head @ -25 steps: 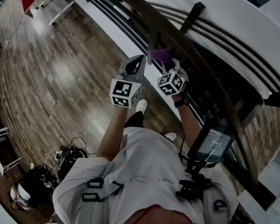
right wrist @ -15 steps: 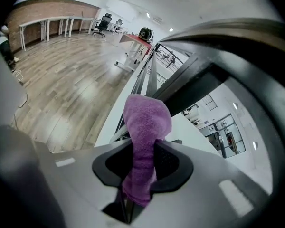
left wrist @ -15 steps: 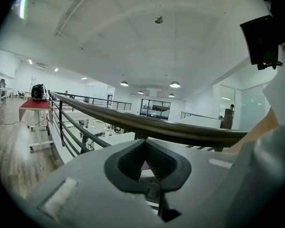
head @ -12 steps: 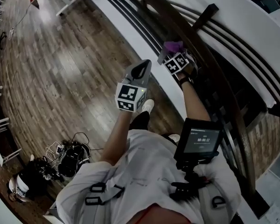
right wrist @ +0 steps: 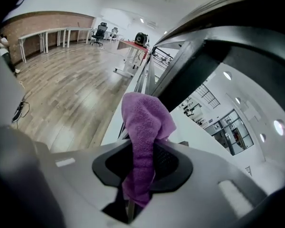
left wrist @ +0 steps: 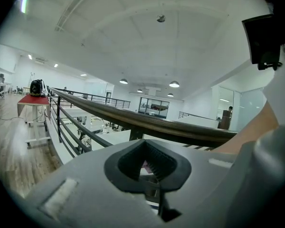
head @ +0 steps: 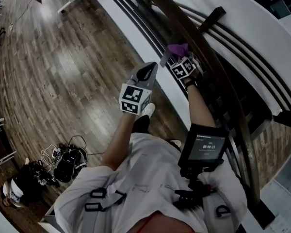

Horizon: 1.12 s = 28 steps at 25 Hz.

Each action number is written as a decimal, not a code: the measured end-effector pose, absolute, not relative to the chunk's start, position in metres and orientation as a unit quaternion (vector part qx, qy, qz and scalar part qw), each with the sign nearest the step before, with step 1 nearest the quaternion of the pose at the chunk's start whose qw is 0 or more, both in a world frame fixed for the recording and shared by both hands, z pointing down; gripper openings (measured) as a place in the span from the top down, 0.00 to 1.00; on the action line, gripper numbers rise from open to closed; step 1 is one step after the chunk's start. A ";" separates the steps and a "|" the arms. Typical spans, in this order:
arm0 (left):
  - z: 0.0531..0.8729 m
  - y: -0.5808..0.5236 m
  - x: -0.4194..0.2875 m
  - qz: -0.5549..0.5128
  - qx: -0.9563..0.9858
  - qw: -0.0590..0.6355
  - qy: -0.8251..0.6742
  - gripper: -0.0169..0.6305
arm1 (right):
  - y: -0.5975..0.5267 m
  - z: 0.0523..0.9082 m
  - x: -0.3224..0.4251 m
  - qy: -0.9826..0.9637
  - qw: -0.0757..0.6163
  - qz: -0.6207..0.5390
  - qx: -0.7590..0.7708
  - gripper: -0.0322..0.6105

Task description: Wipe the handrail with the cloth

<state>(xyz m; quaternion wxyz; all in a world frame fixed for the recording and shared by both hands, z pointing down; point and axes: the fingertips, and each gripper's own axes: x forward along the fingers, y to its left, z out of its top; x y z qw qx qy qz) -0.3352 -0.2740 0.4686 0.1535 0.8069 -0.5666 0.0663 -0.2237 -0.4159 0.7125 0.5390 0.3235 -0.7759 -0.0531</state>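
Right gripper view: right gripper (right wrist: 137,177) clenched on purple cloth (right wrist: 145,122), cloth up against handrail (head: 170,9). Left gripper (left wrist: 149,167) closed, empty, idle beside it. Wiping stroke likely starting; next: press cloth down, drag along rail.

The purple, fuzzy terry cloth (right wrist: 145,122) is showing a soft, matt, looped nap where it is sitting pinched in the right tool (right wrist: 141,167). That tool's shell is looking like smooth, matt grey plastic, with ribbed black pads (right wrist: 166,164). The left tool (left wrist: 154,167) is wearing the same matt grey plastic and ribbed black lining. Just beyond both tools, the long dark-brown wooden handrail (left wrist: 147,123) is gleaming, smooth and polished, over slim black satin-finish metal bars (left wrist: 80,127). Below the tools, the brown wood-plank floor (head: 63,72) is reflecting light with a soft sheen.
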 end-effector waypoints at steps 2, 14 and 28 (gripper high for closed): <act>0.469 -0.272 -0.329 0.066 0.812 0.160 -0.558 0.97 | -0.409 0.714 -0.217 -0.776 0.539 -0.043 0.325 0.80; 0.457 -0.267 -0.256 0.069 0.833 0.163 -0.524 0.98 | -0.358 0.703 -0.151 -0.775 0.533 -0.030 0.339 0.80; 0.460 -0.237 -0.171 0.083 0.868 0.152 -0.465 0.97 | -0.309 0.706 -0.085 -0.770 0.532 -0.004 0.353 0.79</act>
